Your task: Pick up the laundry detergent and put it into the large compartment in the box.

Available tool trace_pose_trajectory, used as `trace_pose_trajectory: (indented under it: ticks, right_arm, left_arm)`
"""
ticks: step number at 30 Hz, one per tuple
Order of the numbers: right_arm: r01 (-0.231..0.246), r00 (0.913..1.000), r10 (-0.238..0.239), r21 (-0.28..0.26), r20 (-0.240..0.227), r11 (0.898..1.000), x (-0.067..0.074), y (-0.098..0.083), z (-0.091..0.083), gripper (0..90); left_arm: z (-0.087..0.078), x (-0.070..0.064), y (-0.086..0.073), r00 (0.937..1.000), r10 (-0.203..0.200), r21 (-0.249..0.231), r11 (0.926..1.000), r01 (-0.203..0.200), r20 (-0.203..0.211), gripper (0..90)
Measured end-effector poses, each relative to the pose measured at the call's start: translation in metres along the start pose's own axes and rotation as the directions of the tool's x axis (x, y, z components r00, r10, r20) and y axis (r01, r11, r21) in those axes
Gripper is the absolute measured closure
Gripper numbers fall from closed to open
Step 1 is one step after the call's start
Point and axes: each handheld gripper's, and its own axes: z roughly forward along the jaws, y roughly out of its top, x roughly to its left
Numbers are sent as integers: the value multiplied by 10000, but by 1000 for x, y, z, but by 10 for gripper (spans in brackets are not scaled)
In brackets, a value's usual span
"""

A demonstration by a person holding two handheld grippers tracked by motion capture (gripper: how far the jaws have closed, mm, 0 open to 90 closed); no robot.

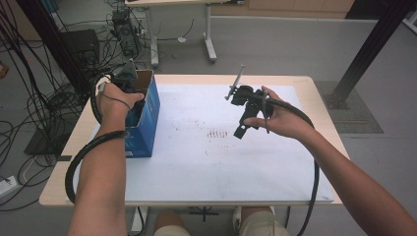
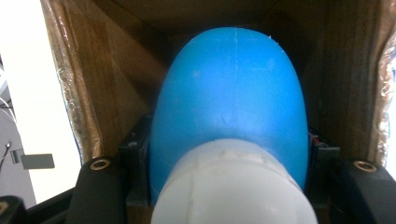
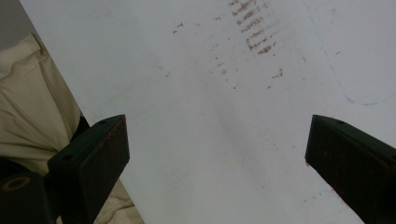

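My left tool (image 1: 129,81) is clamped on a blue bottle (image 2: 233,93) inside the cardboard box (image 1: 147,115). Smooth, rounded plastic, probably light and slippery, so I grip just above its white cap (image 2: 231,186). My right tool (image 3: 217,154) hangs apart, well right of the box.

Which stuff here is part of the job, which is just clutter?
In the job:
- blue-and-white bottle, clamped in the left claw
- blue cardboard box it sits in
- right claw, open over the table

Lying about:
- floor cables
- second table's legs
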Motion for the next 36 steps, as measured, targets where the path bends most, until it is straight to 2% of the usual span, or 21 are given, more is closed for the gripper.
trace_pose_trajectory:
  ticks: [36]
  right_arm:
    - [7, 10000, -7, -13, 18, 10000, 1, 0, -1, 63]
  left_arm:
    - [0, -2, -1, 10000, 47, -18, 10000, -47, -31, 371]
